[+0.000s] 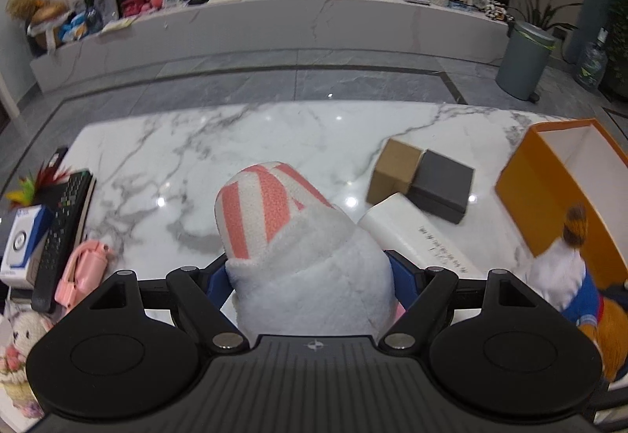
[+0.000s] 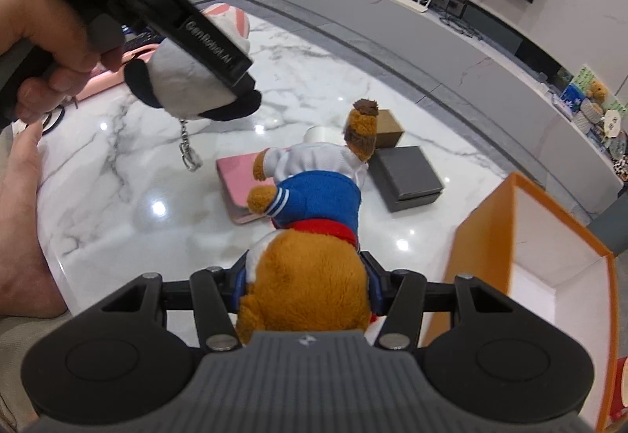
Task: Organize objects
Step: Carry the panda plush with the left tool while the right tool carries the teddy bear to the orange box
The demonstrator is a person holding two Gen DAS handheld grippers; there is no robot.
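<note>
My left gripper [image 1: 310, 276] is shut on a white plush toy with pink stripes [image 1: 298, 237] and holds it above the marble table [image 1: 196, 142]. The same toy [image 2: 184, 80], with a dangling key chain, shows in the right wrist view at upper left. My right gripper [image 2: 306, 276] is shut on a brown plush bear in a blue and white outfit [image 2: 310, 205], held above the table. The bear also shows at the right edge of the left wrist view [image 1: 569, 276]. An open orange box [image 2: 541, 248] stands just right of the bear; it also shows in the left wrist view [image 1: 565, 178].
On the table lie a brown carton [image 1: 392, 166], a dark grey box [image 1: 443, 186], a white box [image 1: 416, 233] and a pink box [image 2: 235, 186]. At the left edge are a remote [image 1: 62, 229], a pink item [image 1: 82, 268] and small toys. A grey bin [image 1: 526, 56] stands on the floor.
</note>
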